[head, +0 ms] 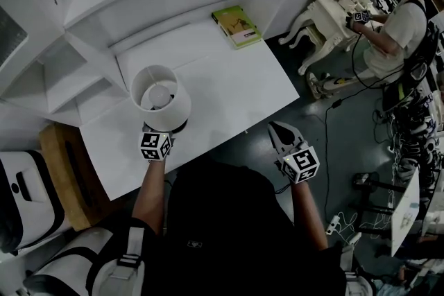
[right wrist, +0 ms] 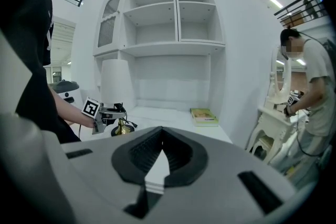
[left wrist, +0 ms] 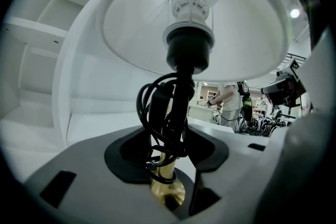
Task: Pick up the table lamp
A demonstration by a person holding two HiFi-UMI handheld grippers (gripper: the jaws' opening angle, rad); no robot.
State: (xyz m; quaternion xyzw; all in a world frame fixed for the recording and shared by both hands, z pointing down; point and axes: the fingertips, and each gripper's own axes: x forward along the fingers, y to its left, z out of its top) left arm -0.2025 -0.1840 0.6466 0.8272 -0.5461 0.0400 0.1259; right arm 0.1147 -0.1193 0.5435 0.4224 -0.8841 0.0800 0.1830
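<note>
Left gripper (head: 161, 129) is held forward on an extended forearm, fingers (left wrist: 126, 157) parted either side of the lamp stem (left wrist: 167, 186), not seen clamped. Right gripper (head: 277, 129) is held out alongside, fingertips brought together, nothing gripped.

On a white desk (head: 229, 90) under white shelves (right wrist: 176, 23), we see a lamp (head: 161, 97) in four colours: white shade (left wrist: 136, 34), black socket (left wrist: 188, 50), brass-gold stem (left wrist: 167, 191) and glossy black cord (left wrist: 149, 107). The left gripper (left wrist: 168, 165) and the right gripper (right wrist: 160, 136) are pale grey with black pads, and each bears a white cube (head: 155, 145) printed with black square markers. We also note a book (head: 236, 25) with a yellow-green cover, a tan wooden stand (head: 62, 170), a dark grey floor (head: 347, 149), the wearer's black top (head: 222, 232) and a bystander's white T-shirt (head: 406, 24).
</note>
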